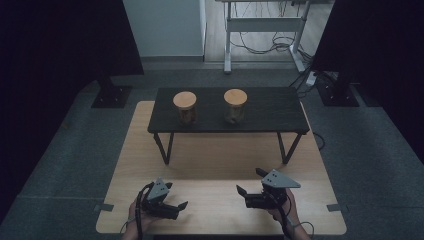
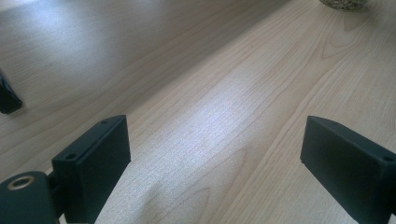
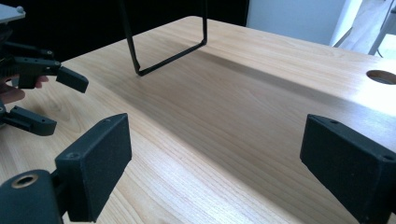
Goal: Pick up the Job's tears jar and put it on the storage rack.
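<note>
left gripper lower left, jaws wide, empty | right gripper lower right, jaws wide, empty | two jars upper centre on black shelf | risk: high reach may tip jars

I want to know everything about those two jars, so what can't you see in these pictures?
- What fills the left jar and right jar: too small and dim in the high view.
- The jar bottom in the left gripper view: cut off by the top edge.
- The dark shelf top in the right gripper view: cut off above its wire leg.
</note>
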`<state>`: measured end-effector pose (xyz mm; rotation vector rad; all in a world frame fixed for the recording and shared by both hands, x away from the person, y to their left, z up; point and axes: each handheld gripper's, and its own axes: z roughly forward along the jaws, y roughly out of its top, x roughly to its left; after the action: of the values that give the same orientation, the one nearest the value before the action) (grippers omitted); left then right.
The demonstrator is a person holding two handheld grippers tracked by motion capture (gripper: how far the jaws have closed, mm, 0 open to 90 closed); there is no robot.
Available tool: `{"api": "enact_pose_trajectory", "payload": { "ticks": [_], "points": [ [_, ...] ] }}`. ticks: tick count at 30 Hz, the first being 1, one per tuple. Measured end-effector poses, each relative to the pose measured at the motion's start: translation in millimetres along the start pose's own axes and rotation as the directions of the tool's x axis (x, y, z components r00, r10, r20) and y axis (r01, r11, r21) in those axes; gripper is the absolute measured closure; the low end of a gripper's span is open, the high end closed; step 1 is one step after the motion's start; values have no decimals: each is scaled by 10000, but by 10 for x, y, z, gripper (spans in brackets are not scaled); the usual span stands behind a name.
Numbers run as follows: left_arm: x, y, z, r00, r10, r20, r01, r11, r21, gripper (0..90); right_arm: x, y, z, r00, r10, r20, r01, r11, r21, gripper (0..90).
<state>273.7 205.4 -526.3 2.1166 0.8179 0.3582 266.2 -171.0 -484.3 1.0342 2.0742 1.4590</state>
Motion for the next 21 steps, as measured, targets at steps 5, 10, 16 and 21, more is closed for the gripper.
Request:
{"api": "enact_pose_trajectory", "payload": {
  "ticks": [5, 10, 16, 21],
  "points": [
    [-5, 1, 9, 10000, 21, 21, -21, 10000, 29, 81, -35, -8, -75, 9999, 56, 90, -55, 10000, -75, 85],
    [-5, 3, -2, 10000, 29, 17, -29, 10000, -7, 81, -93, -51, -190, 10000, -60, -25, 60, 10000, -42, 89],
    [-5, 2, 0, 10000, 48, -17, -48, 10000, 19, 81, -150, -128, -303, 9996, 60, -265, -63, 9999, -110, 90],
    [-4, -1, 5, 9999, 80, -73, -80, 9999, 62, 81, -159, -169, -353, 9988, -7, -488, 3, 10000, -84, 93]
  ]
}}
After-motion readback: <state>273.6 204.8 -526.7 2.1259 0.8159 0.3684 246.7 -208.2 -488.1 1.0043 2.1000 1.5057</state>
